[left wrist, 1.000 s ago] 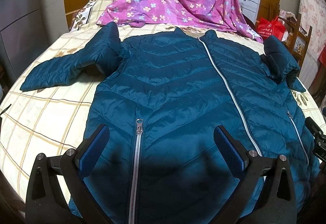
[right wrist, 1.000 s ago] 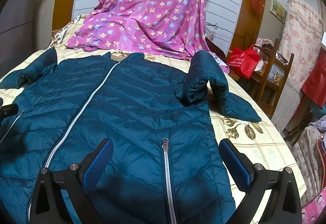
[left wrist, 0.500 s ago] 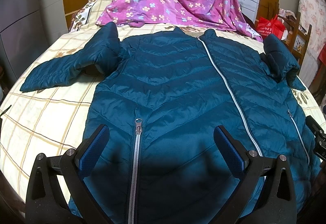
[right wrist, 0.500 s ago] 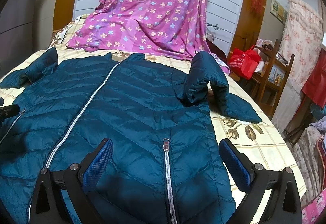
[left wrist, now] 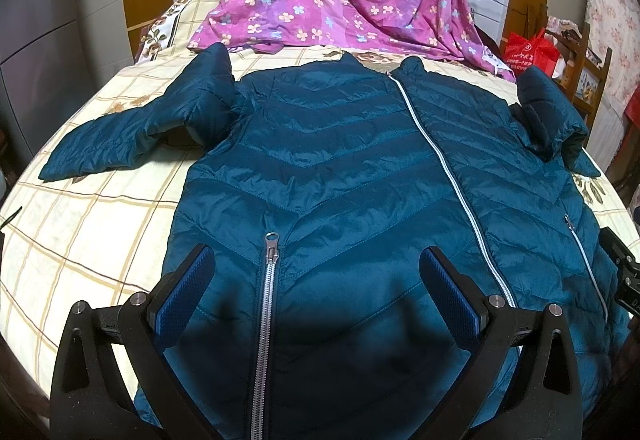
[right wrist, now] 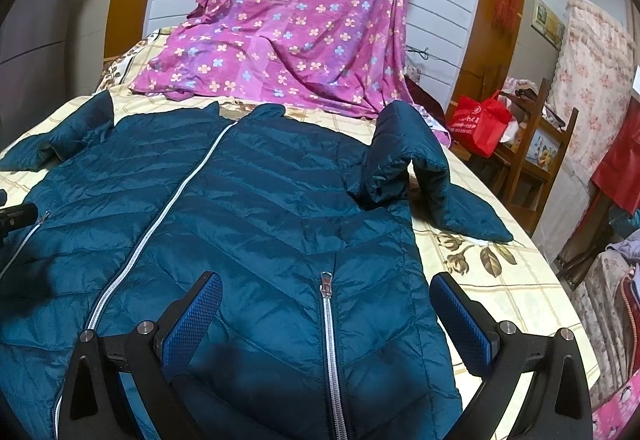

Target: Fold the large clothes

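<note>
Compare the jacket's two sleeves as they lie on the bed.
The left sleeve stretches outward, mostly flat on the bedspread; the right sleeve humps up in a sharp bend. The left sleeve's cuff points well away from the jacket; the right sleeve's stays close beside it. Both are the same quilted teal.

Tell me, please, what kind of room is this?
Most likely a home bedroom. The teal jacket lies spread on a bed with a checked floral sheet, a purple flowered cloth drapes over what may be the headboard, and a wooden shelf with a red bag stands beside it.
</note>
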`<move>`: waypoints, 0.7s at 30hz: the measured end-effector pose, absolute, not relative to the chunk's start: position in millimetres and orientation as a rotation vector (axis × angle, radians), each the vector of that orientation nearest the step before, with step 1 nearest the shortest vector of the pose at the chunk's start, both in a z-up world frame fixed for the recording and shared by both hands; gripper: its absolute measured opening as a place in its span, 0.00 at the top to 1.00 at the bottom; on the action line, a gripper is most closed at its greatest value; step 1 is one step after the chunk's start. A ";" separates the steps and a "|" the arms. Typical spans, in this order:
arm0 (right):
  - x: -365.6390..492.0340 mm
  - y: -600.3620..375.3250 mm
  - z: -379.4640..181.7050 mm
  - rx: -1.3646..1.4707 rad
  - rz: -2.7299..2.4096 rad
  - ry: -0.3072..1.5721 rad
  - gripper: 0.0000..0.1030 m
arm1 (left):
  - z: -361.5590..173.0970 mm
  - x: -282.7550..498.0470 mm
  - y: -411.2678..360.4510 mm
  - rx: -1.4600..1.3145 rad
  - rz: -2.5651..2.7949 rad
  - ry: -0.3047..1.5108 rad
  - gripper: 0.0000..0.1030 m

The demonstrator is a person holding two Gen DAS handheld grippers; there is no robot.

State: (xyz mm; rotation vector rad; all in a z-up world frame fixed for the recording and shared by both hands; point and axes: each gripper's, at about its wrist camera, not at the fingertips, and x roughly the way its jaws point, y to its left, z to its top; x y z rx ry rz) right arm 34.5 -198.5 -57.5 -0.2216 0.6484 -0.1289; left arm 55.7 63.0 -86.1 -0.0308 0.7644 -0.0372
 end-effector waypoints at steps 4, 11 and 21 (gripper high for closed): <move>40.0 -207.0 -67.0 -0.092 -0.012 0.721 0.00 | -86.1 55.9 62.8 -0.030 -0.038 0.765 0.01; 42.4 -209.4 -74.4 -0.054 -0.016 0.741 0.00 | -86.2 55.8 62.8 -0.030 -0.038 0.766 0.01; 43.7 -209.9 -75.1 -0.079 -0.037 0.761 0.00 | -86.8 55.4 62.5 -0.031 -0.038 0.769 0.00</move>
